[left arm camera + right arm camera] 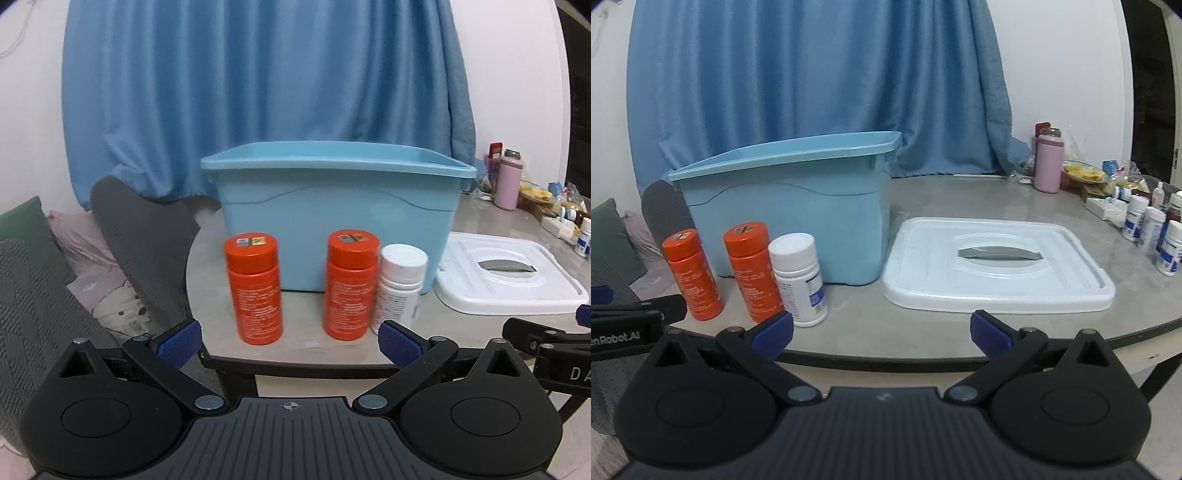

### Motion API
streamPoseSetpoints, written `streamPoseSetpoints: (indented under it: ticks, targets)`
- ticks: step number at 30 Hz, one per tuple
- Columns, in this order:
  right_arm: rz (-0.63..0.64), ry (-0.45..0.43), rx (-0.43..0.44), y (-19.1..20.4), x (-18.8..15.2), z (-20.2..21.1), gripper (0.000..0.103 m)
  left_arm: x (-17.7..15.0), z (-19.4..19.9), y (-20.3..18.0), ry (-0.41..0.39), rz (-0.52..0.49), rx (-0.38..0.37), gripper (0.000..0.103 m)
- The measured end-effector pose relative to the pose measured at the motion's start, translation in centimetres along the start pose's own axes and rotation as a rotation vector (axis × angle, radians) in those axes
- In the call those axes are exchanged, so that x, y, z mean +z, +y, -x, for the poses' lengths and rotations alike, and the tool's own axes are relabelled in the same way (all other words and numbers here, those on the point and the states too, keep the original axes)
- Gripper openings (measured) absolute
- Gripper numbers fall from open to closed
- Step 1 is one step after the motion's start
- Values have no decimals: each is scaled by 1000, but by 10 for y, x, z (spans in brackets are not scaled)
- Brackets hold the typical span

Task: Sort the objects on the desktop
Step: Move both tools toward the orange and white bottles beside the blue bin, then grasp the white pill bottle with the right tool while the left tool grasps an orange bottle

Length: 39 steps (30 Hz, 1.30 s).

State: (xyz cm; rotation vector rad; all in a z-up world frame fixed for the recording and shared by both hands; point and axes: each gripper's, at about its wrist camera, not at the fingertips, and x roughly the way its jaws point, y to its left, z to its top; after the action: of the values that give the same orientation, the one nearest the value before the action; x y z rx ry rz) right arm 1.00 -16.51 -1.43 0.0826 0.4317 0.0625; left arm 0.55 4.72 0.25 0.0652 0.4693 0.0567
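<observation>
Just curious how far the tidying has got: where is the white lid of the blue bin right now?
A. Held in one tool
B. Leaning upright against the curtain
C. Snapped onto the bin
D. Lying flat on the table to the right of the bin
D: the white lid lies flat on the table to the right of the open blue bin, and neither tool touches it.

Blue bin (332, 221) interior hidden; orange bottle (256, 291) print blurred.
</observation>
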Motion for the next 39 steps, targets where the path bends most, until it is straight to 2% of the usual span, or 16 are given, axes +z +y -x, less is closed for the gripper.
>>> streamPoseSetpoints:
  ticks: [23,39]
  targets:
    - [53,19,47,46,10,-62,102,1,-30,38,10,46,22,103]
    - [96,32,0,59,14,-116,101,6,-48,43,13,60,39,103]
